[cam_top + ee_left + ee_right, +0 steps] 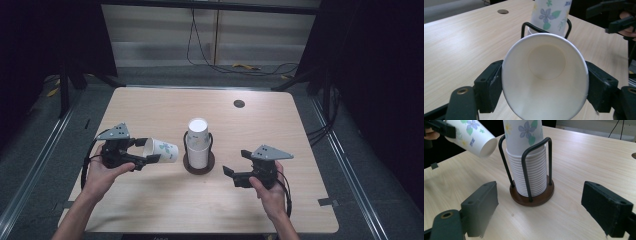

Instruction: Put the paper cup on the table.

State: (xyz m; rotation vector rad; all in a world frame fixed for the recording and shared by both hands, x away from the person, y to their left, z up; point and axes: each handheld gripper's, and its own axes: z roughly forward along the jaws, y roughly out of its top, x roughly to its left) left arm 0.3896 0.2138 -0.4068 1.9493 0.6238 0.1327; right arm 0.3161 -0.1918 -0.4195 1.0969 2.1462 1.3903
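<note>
A white paper cup [162,150] with a flower print lies on its side in the air, left of the cup stack [198,142]. My left gripper [149,150] grips it at the mouth end, a pad pressing on each side of the rim. In the left gripper view the cup [545,75] shows its empty inside, between the jaws of my left gripper [545,87]. The stack of cups [529,170] stands upside down in a black wire holder on a round brown base [534,200]. My right gripper [541,197] faces the stack, open and empty, to the right of it on the table [235,162].
The light wooden table [150,105] has a round cable hole [239,103] at the back right. Dark floor, rails and cables surround the table. The person's hands come in from the near edge.
</note>
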